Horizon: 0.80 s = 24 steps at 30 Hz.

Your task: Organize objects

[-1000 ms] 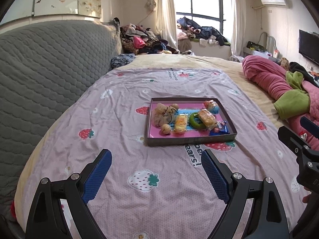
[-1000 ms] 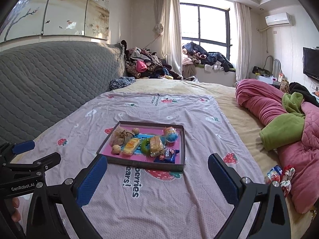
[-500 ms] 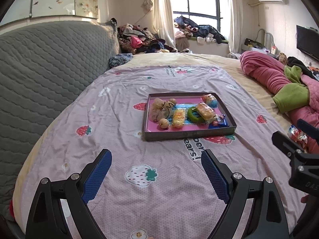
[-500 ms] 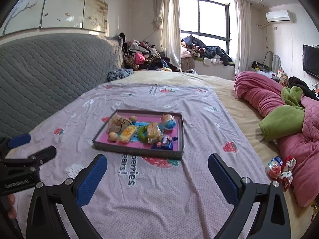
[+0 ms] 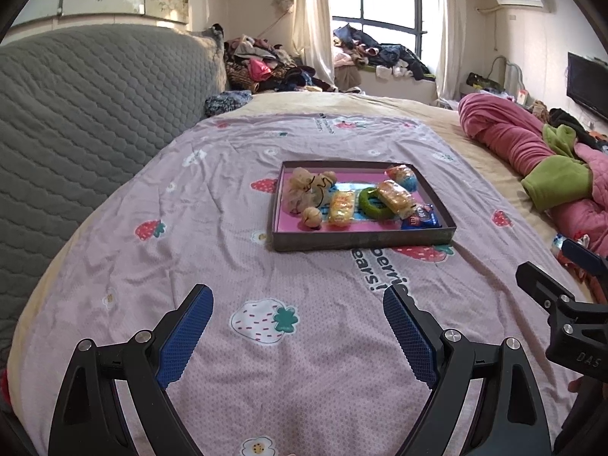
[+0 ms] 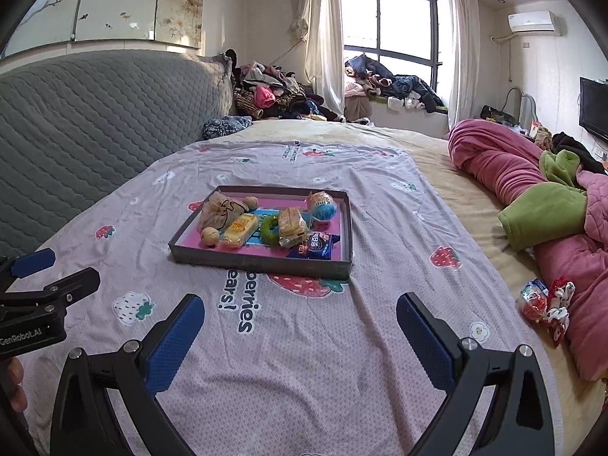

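A shallow grey box with a pink floor (image 5: 361,241) (image 6: 258,262) lies on the strawberry-print sheet in the middle of the bed. Inside are a beige drawstring pouch (image 5: 306,190) (image 6: 220,211), a yellow snack pack (image 5: 342,207) (image 6: 239,230), a green ring (image 5: 368,202) (image 6: 268,228), a wrapped cake (image 5: 395,195) (image 6: 292,224), a blue cookie pack (image 5: 421,220) (image 6: 315,245) and a blue-and-yellow ball snack (image 6: 322,203). My left gripper (image 5: 296,304) hovers open over the sheet, short of the box. My right gripper (image 6: 300,309) is open beside it, nothing between its fingers.
Two small red-and-white snack packs (image 6: 547,304) lie on the bare mattress at the right, against a rolled pink and green quilt (image 6: 532,197). A grey quilted headboard (image 5: 83,114) runs along the left. Clothes are piled by the window (image 6: 387,79).
Both grippers have sunk closer to the bed, so the box sits higher in each view. Their jaws stayed wide and nothing was picked up.
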Tool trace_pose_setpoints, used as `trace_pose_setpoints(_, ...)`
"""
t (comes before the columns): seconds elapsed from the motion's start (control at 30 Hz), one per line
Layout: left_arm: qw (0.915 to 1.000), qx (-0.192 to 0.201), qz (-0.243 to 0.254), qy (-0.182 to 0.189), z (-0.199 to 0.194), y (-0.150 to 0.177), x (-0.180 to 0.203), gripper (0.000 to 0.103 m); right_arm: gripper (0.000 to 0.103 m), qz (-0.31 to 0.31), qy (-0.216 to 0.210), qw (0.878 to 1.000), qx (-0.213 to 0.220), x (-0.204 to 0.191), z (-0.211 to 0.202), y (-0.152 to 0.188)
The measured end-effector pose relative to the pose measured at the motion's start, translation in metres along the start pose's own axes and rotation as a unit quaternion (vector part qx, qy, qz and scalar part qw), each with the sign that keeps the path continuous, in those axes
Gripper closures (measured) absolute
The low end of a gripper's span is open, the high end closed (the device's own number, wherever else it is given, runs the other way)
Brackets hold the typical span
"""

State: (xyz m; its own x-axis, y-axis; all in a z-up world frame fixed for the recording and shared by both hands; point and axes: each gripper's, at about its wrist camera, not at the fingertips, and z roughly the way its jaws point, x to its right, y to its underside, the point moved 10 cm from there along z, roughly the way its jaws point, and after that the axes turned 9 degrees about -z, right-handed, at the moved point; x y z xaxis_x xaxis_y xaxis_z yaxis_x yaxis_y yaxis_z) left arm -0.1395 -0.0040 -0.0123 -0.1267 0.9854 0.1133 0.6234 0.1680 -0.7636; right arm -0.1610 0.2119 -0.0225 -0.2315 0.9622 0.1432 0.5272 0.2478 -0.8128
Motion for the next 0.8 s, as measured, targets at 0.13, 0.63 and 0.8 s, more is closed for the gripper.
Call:
trace_pose_setpoints(0.13, 1.0000, -0.010, -0.001, 0.000, 0.012, 0.011, -0.002, 0.011, 0.001, -0.005, 0.003, 1.000, -0.004, -0.003, 0.005, 0.009)
trace_pose_setpoints(0.63, 0.9997, -0.023, 0.004, 0.004, 0.048, 0.050, -0.008, 0.011, 0.001, 0.011, 0.009, 0.999, -0.035, -0.001, 0.025, 0.063)
trace_pose_setpoints(0.8, 0.9992, -0.037, -0.012, 0.007, 0.060, 0.060, -0.014, 0.011, 0.001, 0.009, 0.012, 0.999, -0.045, -0.004, 0.032, 0.076)
